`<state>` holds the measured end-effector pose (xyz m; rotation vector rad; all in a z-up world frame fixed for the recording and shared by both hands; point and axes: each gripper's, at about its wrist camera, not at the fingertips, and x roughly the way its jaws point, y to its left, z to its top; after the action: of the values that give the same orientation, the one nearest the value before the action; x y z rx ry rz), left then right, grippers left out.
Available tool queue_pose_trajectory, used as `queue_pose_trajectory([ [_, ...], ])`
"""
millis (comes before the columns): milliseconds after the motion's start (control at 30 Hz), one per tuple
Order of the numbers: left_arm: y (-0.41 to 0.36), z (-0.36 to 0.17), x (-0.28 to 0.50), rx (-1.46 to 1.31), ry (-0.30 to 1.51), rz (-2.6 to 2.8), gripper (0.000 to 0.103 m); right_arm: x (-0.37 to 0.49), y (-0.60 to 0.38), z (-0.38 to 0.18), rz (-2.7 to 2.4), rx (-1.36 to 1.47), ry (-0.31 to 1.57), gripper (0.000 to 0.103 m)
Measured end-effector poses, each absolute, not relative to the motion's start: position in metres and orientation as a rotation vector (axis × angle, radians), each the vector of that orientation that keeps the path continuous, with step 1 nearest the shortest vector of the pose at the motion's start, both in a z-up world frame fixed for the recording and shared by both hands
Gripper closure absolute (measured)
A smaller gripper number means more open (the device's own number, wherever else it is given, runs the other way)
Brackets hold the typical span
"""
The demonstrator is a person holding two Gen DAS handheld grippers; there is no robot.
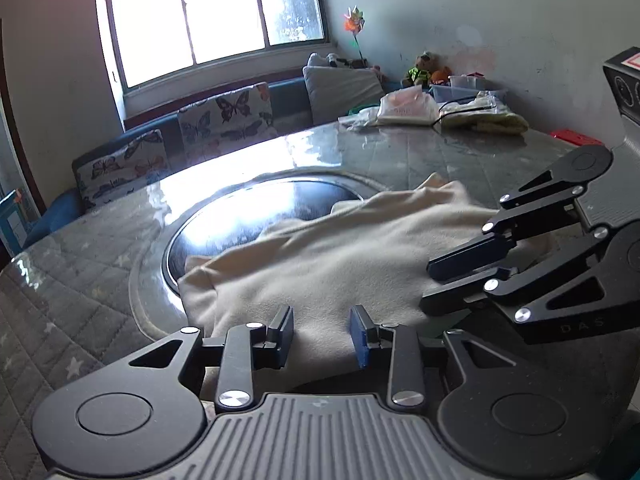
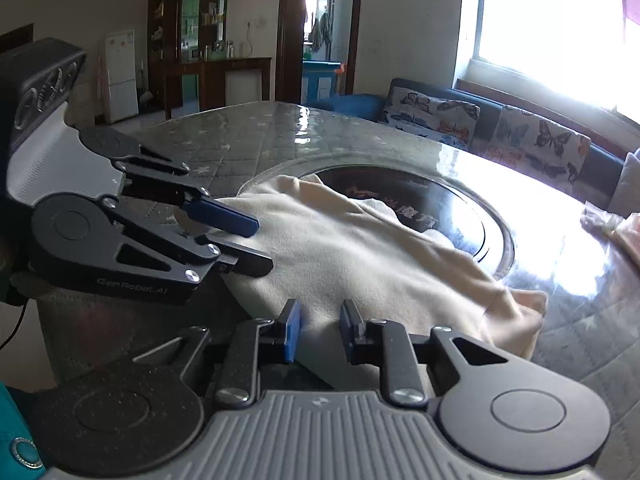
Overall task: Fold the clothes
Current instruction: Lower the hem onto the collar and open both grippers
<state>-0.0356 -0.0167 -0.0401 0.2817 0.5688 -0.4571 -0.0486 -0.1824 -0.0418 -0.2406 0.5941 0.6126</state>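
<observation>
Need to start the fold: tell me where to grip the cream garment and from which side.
Grip the cream garment along its near hem, one corner per gripper, coming in low from the table's near edge. That edge lies closest, between the open left gripper and right gripper; the far part drapes over the dark inset.

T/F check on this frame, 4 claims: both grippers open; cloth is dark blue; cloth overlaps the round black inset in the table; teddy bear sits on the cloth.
1. Both grippers are open. True: the left gripper and right gripper both show a gap between their fingers.
2. The cloth is dark blue. False: the cloth is cream.
3. The cloth overlaps the round black inset. True.
4. The teddy bear sits on the cloth. False: the teddy bear is against the far wall.
</observation>
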Motion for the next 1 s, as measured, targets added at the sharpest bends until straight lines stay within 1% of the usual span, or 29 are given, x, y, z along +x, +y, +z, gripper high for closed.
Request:
queue_pose_trajectory([
  [133, -0.013, -0.04, -0.031, 0.253, 0.58, -0.45, 0.063, -0.047, -0.193, -0.042, 0.599, -0.19, 0.602, 0.082],
  [300, -0.007, -0.039, -0.03, 0.252, 0.585, -0.444, 0.055, -0.048, -0.211, -0.041, 0.576, -0.143, 0.615, 0.077],
  [400, -0.005, -0.039, -0.028, 0.239, 0.591, -0.44, 0.053, -0.049, -0.221, -0.04, 0.561, -0.115, 0.623, 0.075],
  [533, -0.004, -0.039, -0.027, 0.241, 0.593, -0.436, 0.05, -0.042, -0.238, -0.038, 0.519, -0.068, 0.635, 0.074],
  [733, -0.005, -0.037, -0.027, 0.244, 0.592, -0.433, 0.049, -0.023, -0.267, -0.034, 0.431, 0.015, 0.654, 0.077],
  [833, -0.011, -0.027, -0.03, 0.252, 0.567, -0.449, 0.05, -0.014, -0.282, -0.032, 0.387, 0.055, 0.662, 0.076],
  [1000, -0.04, -0.014, -0.037, 0.256, 0.515, -0.575, 0.05, 0.002, -0.305, -0.029, 0.318, 0.123, 0.675, 0.078],
])
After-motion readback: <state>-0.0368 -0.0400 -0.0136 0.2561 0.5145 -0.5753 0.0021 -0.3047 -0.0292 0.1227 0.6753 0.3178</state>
